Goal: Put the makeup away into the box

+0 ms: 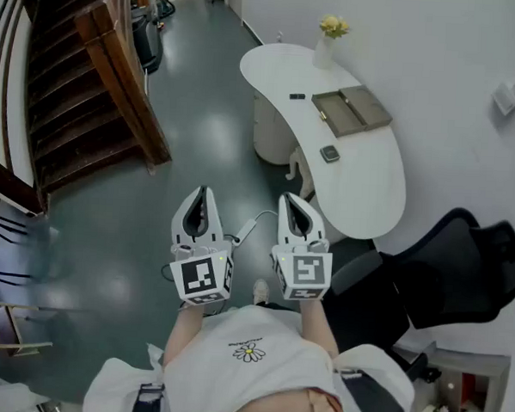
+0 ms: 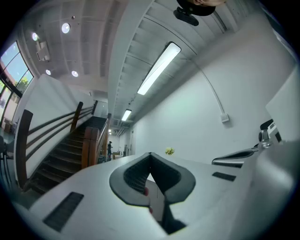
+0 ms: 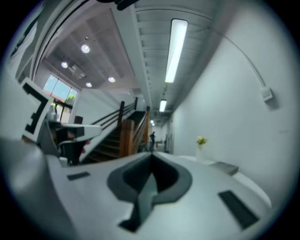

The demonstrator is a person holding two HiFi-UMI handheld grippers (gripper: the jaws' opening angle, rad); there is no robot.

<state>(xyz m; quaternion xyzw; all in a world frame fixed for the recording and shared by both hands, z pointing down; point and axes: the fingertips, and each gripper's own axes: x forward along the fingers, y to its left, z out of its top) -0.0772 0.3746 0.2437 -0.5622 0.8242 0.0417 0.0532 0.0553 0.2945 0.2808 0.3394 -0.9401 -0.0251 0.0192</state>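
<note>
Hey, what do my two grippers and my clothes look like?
Both the left gripper and the right gripper have white shells with dark grey jaws, each carrying a cube of black-and-white square markers. A white cable trails near them. The person wears a white shirt with a daisy print.

floor [image 1: 201, 129] – grey | stairs [image 1: 64, 122] – wooden | desk [image 1: 371, 181] white | chair [image 1: 461, 272] black
</note>
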